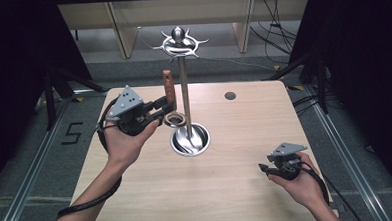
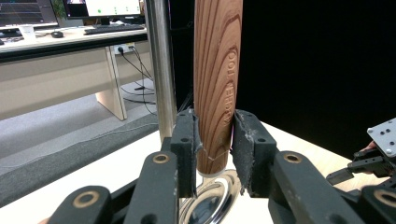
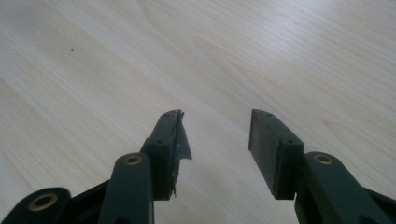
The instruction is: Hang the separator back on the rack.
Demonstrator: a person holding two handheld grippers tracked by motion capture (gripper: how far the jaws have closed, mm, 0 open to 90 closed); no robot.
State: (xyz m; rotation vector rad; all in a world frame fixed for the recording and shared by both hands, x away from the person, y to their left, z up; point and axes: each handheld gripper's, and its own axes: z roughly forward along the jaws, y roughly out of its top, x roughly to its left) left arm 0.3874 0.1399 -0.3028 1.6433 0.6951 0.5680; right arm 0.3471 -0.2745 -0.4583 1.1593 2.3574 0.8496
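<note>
The wooden handle (image 2: pixel 217 84) stands upright, brown and grained, its metal ring end (image 1: pixel 175 120) beside the steel stand's pole (image 1: pixel 185 98).

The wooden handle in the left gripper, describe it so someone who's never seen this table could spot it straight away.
On the light wooden table stands a tall steel rack rising from a round metal base. Just left of its pole, the left gripper clamps an upright wooden handle: reddish-brown, striped grain, the one wooden piece among shiny metal.
</note>
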